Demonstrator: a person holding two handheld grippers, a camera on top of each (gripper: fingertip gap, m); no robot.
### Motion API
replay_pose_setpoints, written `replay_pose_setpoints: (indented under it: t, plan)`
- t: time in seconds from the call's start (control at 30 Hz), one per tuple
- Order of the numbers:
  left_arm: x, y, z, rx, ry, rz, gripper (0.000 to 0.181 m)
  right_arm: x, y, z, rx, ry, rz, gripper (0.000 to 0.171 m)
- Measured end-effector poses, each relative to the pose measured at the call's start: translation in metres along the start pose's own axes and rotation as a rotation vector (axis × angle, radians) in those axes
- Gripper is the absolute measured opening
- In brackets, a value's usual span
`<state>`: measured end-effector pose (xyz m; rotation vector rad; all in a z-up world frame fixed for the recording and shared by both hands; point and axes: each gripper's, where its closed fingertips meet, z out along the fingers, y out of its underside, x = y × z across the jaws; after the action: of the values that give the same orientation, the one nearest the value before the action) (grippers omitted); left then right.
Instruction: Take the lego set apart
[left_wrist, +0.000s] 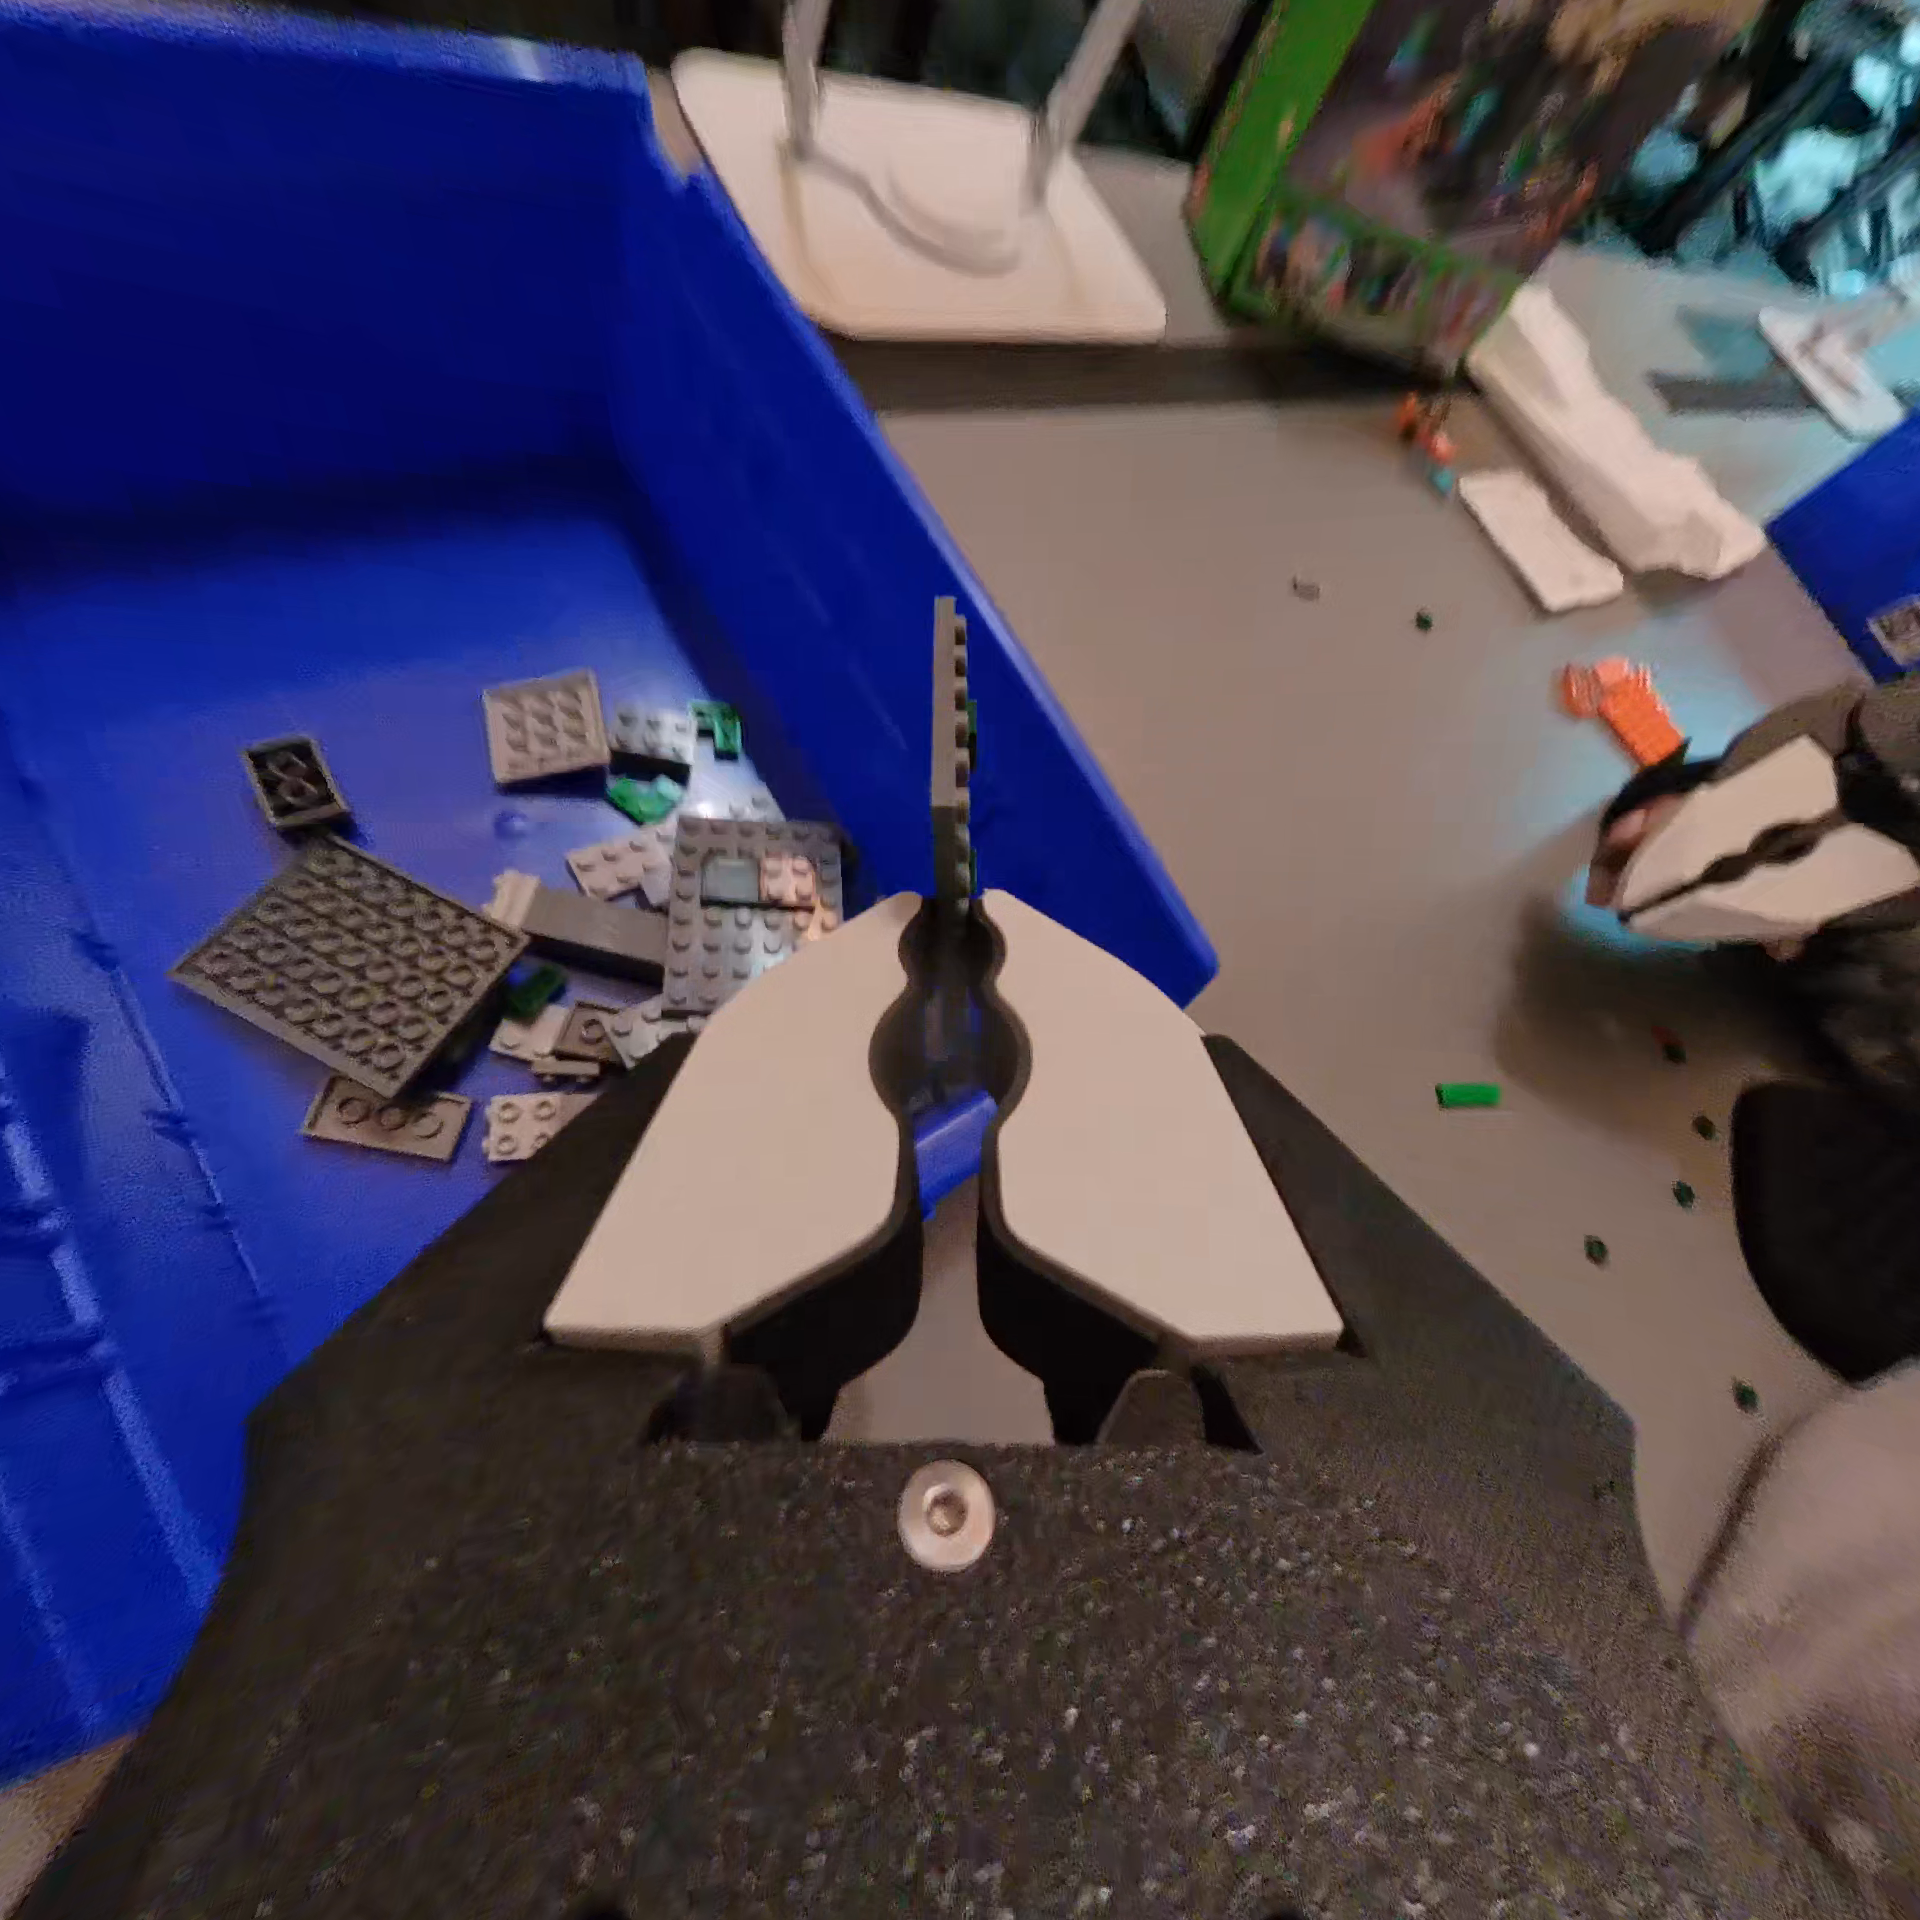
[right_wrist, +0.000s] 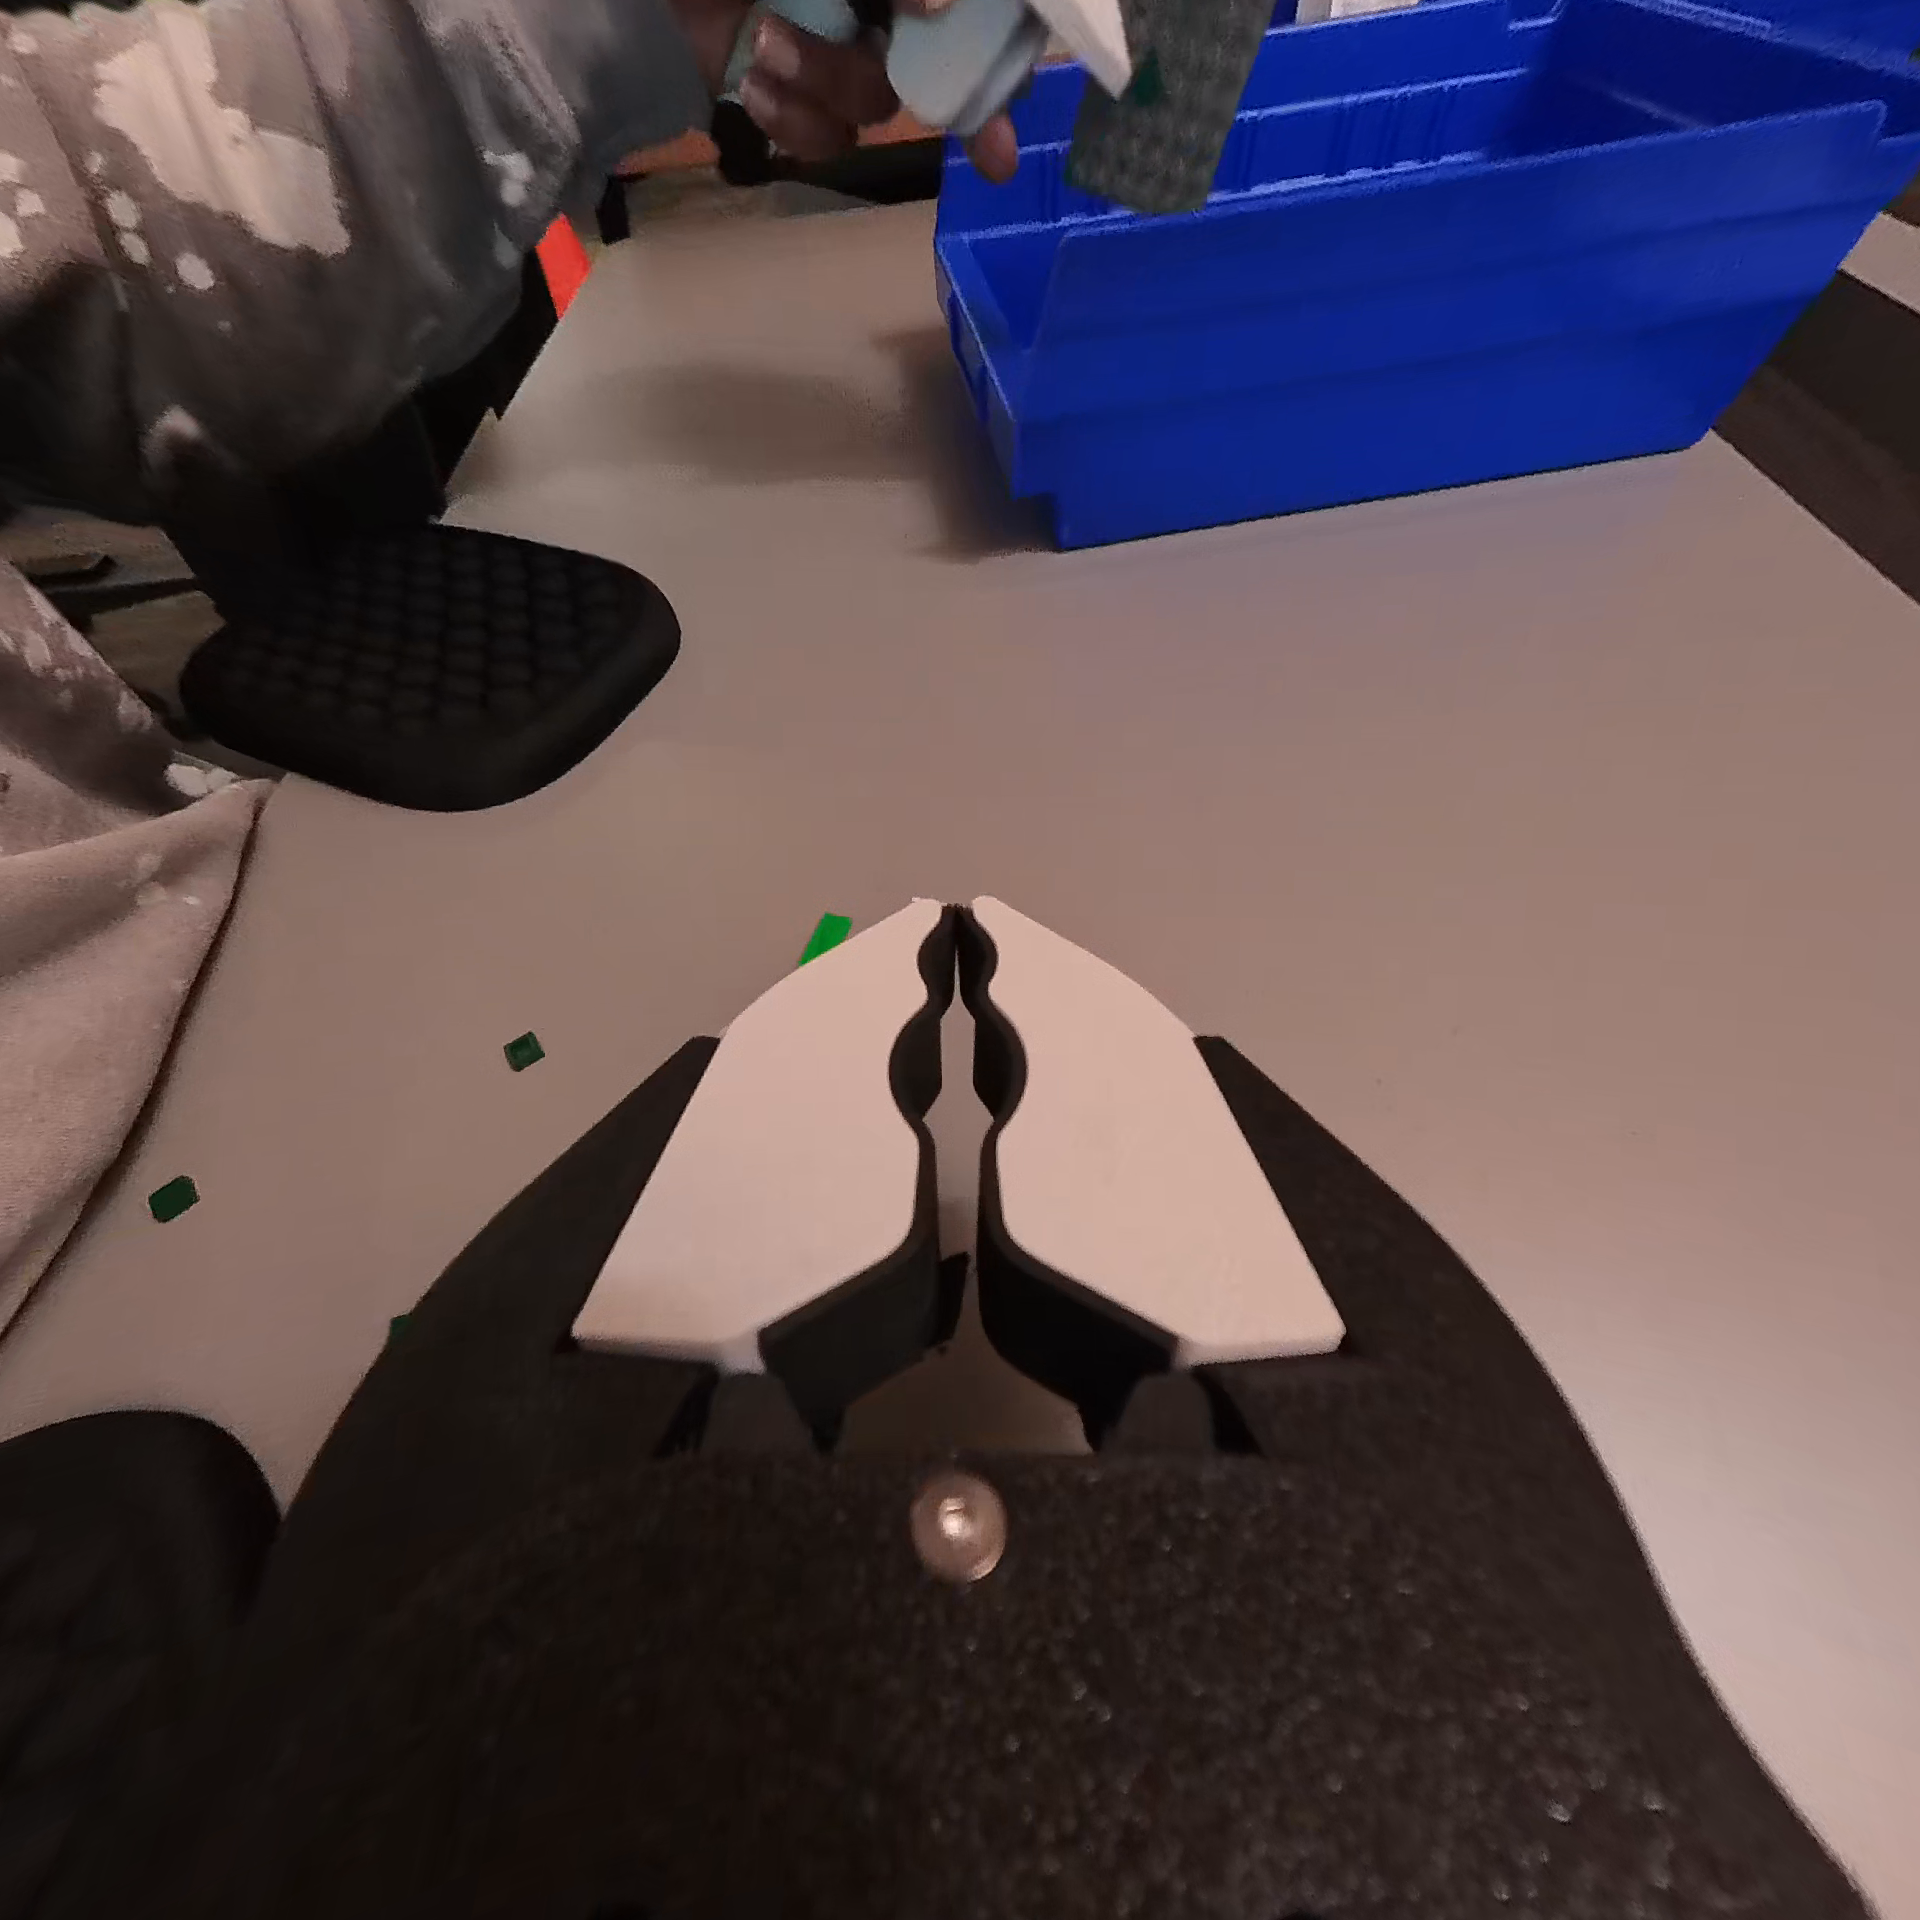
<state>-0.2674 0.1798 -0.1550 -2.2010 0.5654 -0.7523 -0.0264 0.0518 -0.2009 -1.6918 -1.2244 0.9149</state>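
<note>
My left gripper (left_wrist: 951, 906) is shut on a grey lego plate (left_wrist: 953, 748), held edge-on and upright over the right wall of a blue bin (left_wrist: 436, 343). The plate carries small green bits. Several loose grey and dark lego plates (left_wrist: 358, 961) lie on the bin floor. In the right wrist view the same plate (right_wrist: 1164, 104) hangs over the bin's rim (right_wrist: 1455, 260). My right gripper (right_wrist: 956, 909) is shut and empty, low over the grey table beside a green lego piece (right_wrist: 824, 938). It also shows in the left wrist view (left_wrist: 1605, 883), at the right.
Small green lego bits (right_wrist: 523, 1050) are scattered on the grey table (right_wrist: 1351, 831). An orange lego piece (left_wrist: 1621, 712), a green lego box (left_wrist: 1382, 177), white paper booklets (left_wrist: 1600, 488) and a white tray (left_wrist: 935, 208) lie at the back. A black chair armrest (right_wrist: 436, 665) stands left. The left gripper's tips are roughly 30 centimetres from the right gripper's.
</note>
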Motion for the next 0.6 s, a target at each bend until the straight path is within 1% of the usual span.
replay_pose_setpoints:
  t: [0.03,0.13,0.33,0.47,0.5,0.6]
  plan:
    - [-0.006,0.003,0.006,-0.045,0.023,-0.024,0.005,0.001,-0.001,-0.001,0.002,0.001,0.004,0.0]
    - [-0.017,0.005,0.02,-0.101,0.075,-0.089,0.005,0.004,0.001,-0.004,-0.003,0.009,0.021,0.0]
    - [-0.032,0.015,0.042,-0.194,0.026,-0.068,0.005,0.007,0.006,-0.005,-0.023,0.016,0.029,0.0]
    - [-0.041,0.022,0.05,-0.24,-0.024,-0.052,0.006,0.008,0.008,-0.005,-0.043,0.024,0.019,0.0]
    - [-0.043,0.023,0.051,-0.244,-0.031,-0.05,0.007,0.008,0.008,-0.005,-0.05,0.026,0.014,0.0]
    - [-0.05,0.019,0.051,-0.234,-0.087,-0.018,0.024,0.006,0.01,-0.005,-0.068,0.028,-0.005,0.0]
